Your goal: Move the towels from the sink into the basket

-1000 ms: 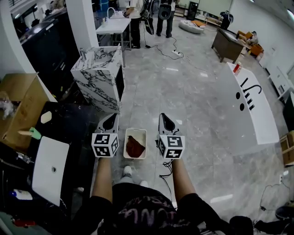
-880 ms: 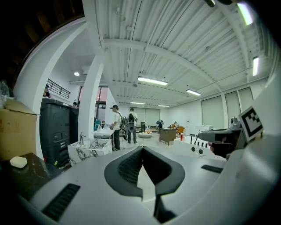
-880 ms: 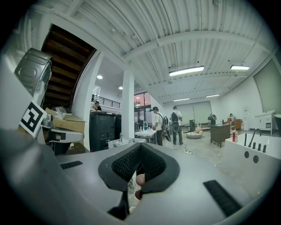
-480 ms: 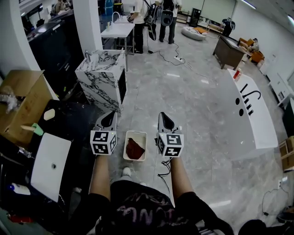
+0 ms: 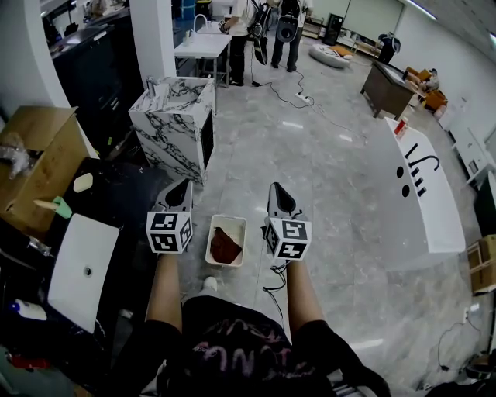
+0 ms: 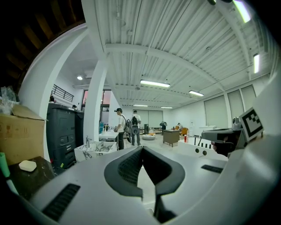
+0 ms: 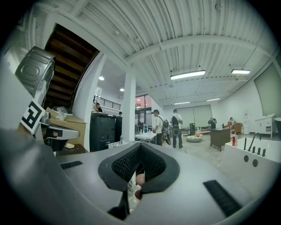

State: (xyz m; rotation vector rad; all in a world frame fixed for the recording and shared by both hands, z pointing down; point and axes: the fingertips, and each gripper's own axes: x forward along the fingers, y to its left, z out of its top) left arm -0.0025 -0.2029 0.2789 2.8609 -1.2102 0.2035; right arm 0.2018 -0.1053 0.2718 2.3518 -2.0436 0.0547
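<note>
A white basket (image 5: 211, 242) stands on the grey floor just ahead of the person's feet, with a reddish-brown towel (image 5: 225, 246) lying in it. My left gripper (image 5: 184, 194) is held level to the basket's left and my right gripper (image 5: 277, 195) to its right, both above the floor. In the left gripper view the pads (image 6: 131, 165) meet at the tip with nothing between them. In the right gripper view the pads (image 7: 129, 165) likewise meet, and nothing is held. A marble sink unit (image 5: 174, 116) with a tap stands ahead to the left; I cannot see inside it.
A cardboard box (image 5: 39, 159) and a white basin (image 5: 81, 267) sit on dark furniture at the left. A long white counter (image 5: 422, 186) runs along the right. People (image 5: 287, 23) stand by a white table (image 5: 203, 43) far ahead. A cable (image 5: 273, 283) trails by the feet.
The head view has shifted a little, so the marble unit sits lower in the picture. Both grippers stay shut beside the basket; the left one has drifted slightly left.
</note>
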